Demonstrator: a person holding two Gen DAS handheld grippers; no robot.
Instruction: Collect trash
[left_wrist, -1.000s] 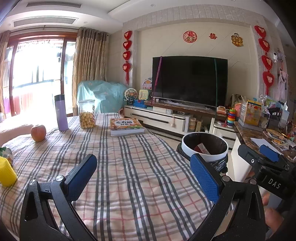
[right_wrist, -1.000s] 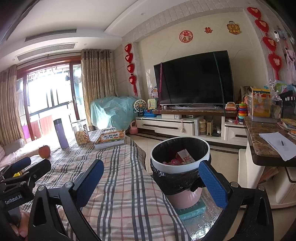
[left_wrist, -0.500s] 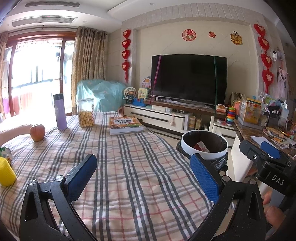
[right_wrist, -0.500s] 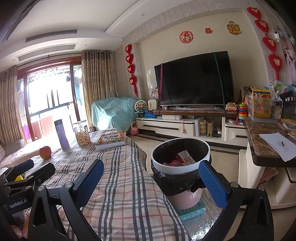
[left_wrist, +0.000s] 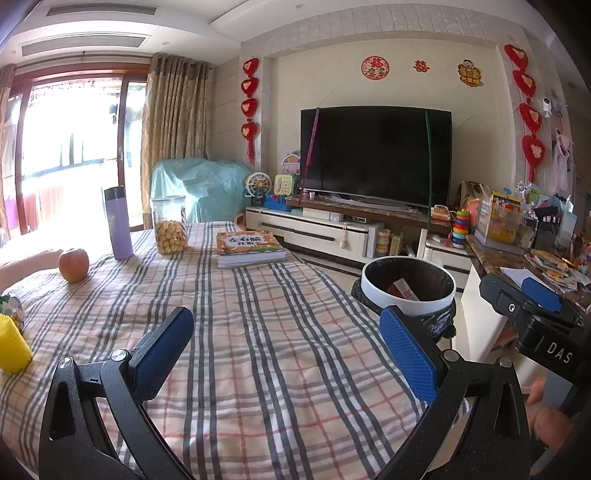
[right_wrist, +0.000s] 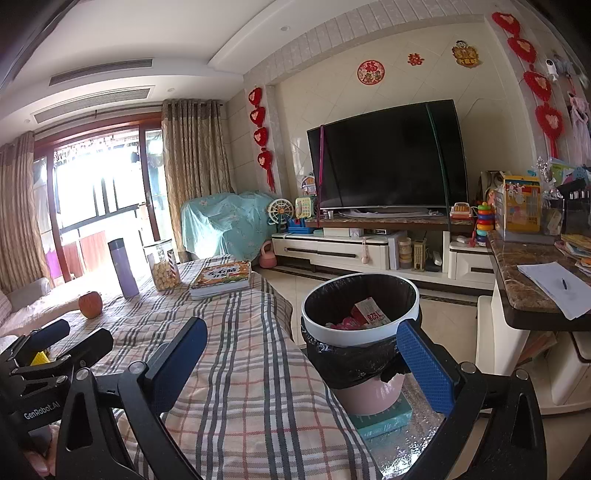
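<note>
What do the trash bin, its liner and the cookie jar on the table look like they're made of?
Trash bin: probably smooth plastic, pink body with a glossy white rim. Liner: thin black plastic film, crinkled and bunched below the rim. Cookie jar: clear and rigid, cookies visible through it; glass or plastic, cannot tell.

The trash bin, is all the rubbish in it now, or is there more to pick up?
Some wrappers already lie in the trash bin. Both tools, left and right, are open and empty. A yellow thing at the table's left edge might be next; I can't tell if it's trash.
</note>
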